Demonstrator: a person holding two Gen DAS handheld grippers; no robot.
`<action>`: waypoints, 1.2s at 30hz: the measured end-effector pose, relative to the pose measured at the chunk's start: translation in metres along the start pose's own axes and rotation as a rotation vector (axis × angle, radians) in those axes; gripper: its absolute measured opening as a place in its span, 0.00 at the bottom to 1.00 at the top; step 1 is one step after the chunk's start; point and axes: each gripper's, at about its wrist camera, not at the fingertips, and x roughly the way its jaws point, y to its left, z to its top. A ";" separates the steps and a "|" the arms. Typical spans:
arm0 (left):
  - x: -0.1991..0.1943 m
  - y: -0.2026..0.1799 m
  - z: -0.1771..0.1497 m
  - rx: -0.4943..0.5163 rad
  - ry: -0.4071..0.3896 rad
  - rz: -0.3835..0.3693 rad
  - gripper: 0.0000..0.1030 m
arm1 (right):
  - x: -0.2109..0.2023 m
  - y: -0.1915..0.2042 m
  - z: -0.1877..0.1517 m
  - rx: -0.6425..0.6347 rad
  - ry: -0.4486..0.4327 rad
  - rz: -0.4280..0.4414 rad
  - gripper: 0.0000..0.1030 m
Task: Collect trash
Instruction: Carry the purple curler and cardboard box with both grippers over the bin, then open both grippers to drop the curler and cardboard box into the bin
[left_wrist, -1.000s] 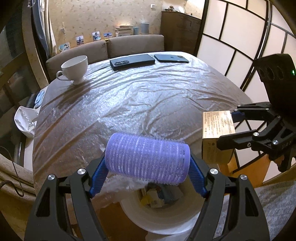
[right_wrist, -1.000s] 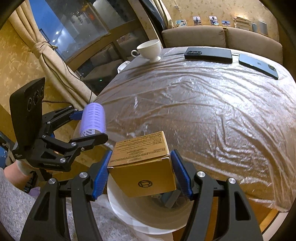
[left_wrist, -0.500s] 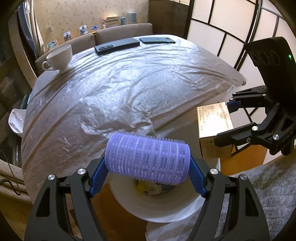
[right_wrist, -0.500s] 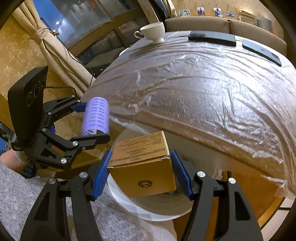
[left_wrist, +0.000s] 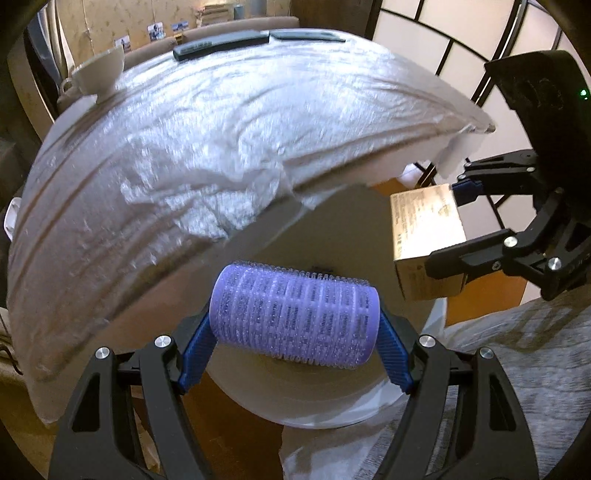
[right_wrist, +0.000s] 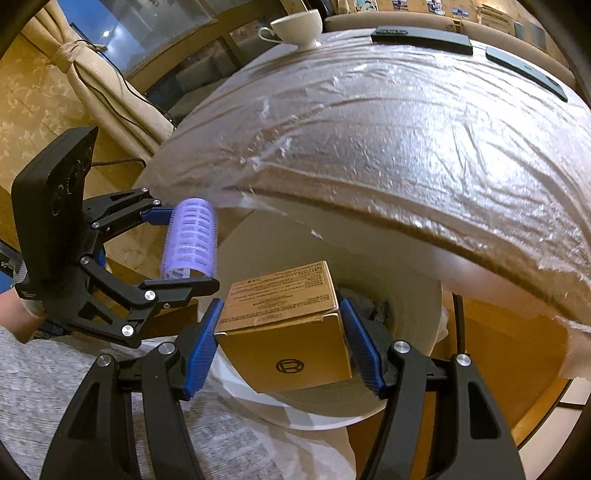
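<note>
- The left gripper (left_wrist: 295, 332) is clamped on a purple hair roller (left_wrist: 293, 314), its blue pads (left_wrist: 194, 350) pressing the two ends, so the jaws stand fairly wide with the roller lying crosswise between them.
- Seen from the right wrist camera, the same roller (right_wrist: 190, 243) stands on end between the left gripper's black fingers, just beside the rim of the bin.
- The right gripper (right_wrist: 282, 343) is clamped on a small cardboard box (right_wrist: 284, 328) (brown, printed label on top, a round logo on the near face), the pads (right_wrist: 203, 347) flat against its two sides.
- Both items hang over the mouth of a white waste bin (left_wrist: 332, 406) that stands on the floor at the table's near edge; neither touches it as far as can be told.
- The bin's inside is mostly hidden behind the roller and the box; only a dark scrap of its contents (right_wrist: 373, 306) shows, too small to name.
- The table (right_wrist: 406, 147) is draped in wrinkled clear plastic, and its far part carries a white cup (right_wrist: 295, 29) and two flat dark devices (right_wrist: 421, 37).
- The left wrist view is smeared, so the plastic's folds there are hard to read.
- A bit of the person's hand (right_wrist: 14, 314) shows behind the left gripper, cut off by the frame edge.
</note>
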 end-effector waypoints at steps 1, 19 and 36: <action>0.003 0.001 -0.001 -0.003 0.008 -0.001 0.75 | 0.002 -0.001 -0.001 0.002 0.004 -0.005 0.62; 0.045 0.006 -0.008 -0.016 0.096 0.025 0.75 | 0.032 -0.012 -0.006 -0.010 0.078 -0.042 0.62; 0.060 -0.001 0.004 -0.046 0.133 0.012 0.89 | 0.044 -0.015 -0.003 0.002 0.105 -0.051 0.74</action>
